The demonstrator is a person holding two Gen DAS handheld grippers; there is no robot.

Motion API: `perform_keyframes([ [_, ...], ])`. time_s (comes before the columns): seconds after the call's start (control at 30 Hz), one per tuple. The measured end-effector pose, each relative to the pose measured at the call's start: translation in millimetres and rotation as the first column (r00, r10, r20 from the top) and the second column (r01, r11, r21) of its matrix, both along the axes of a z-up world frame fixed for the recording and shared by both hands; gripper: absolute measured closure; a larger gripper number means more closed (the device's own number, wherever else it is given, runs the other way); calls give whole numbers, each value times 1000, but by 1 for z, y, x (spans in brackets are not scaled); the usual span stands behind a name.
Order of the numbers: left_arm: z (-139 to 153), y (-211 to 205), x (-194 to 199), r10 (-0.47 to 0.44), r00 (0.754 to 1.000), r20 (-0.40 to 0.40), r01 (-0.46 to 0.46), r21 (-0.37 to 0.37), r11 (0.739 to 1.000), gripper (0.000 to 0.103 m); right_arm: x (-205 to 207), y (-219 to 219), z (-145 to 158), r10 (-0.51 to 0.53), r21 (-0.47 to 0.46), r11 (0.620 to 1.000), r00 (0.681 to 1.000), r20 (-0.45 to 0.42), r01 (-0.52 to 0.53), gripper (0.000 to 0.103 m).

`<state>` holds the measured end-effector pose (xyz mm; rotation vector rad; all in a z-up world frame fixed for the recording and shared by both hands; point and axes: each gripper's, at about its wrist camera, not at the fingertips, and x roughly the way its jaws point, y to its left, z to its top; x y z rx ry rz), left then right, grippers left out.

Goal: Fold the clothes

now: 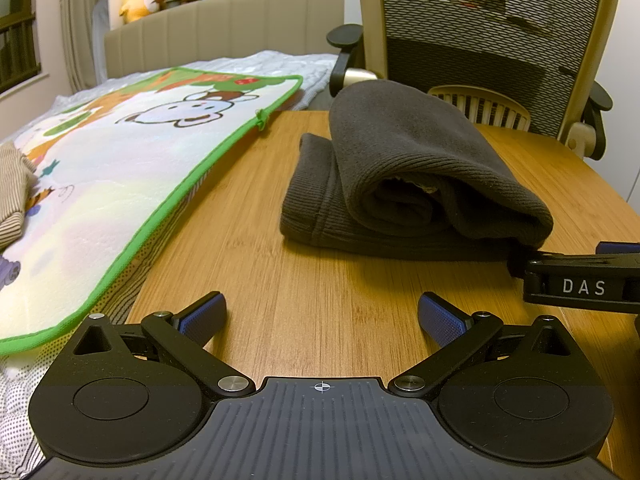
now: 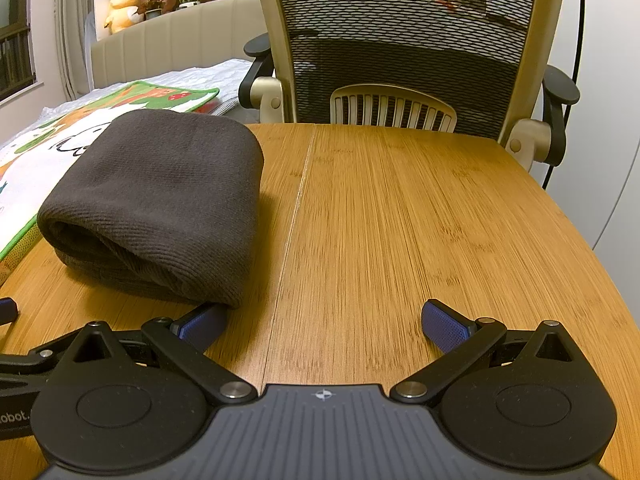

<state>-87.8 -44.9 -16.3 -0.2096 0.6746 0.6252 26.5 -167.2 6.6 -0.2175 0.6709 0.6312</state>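
Observation:
A dark grey ribbed garment point(image 1: 404, 176) lies folded in a thick bundle on the wooden table point(image 1: 280, 272); it also shows in the right wrist view point(image 2: 160, 200) at the left. My left gripper point(image 1: 322, 316) is open and empty, low over the table, short of the bundle's near edge. My right gripper point(image 2: 324, 320) is open and empty; its left finger point(image 2: 202, 322) is right at the bundle's near corner. The right gripper also shows at the right edge of the left wrist view point(image 1: 584, 276), next to the bundle.
A cartoon-print mat with a green border point(image 1: 120, 184) overlaps the table's left edge, with a striped cloth point(image 1: 12, 192) on it. A mesh office chair point(image 2: 400, 48) stands at the table's far side. A bed and shelf lie behind.

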Motion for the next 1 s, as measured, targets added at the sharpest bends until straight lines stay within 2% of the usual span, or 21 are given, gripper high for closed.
perform_keyframes([
  [1.0, 0, 0, 0, 0, 1000, 0, 0, 0, 1000, 0, 3, 1, 0, 18, 1, 1000, 1000, -1, -18, 0],
])
